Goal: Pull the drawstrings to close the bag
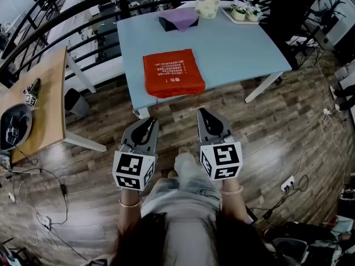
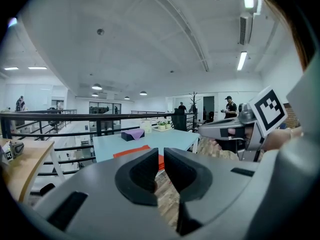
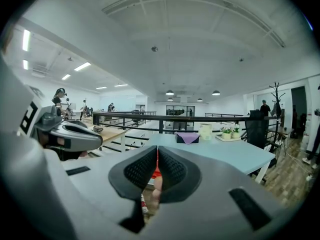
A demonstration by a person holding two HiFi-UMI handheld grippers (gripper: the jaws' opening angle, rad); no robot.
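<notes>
A flat red drawstring bag with white print lies on the light blue table, near its front edge. It shows beyond the jaws in the left gripper view as the red bag, and as a red sliver between the jaws in the right gripper view. My left gripper and right gripper hang side by side over the wooden floor, short of the table, pointing at the bag. Both are shut with nothing between the jaws. Neither touches the bag. The drawstrings are too small to make out.
At the table's far end stand a dark box under a purple cloth, a pale cup and a tray of small plants. A wooden table stands at the left, a black railing behind. Cables lie on the floor.
</notes>
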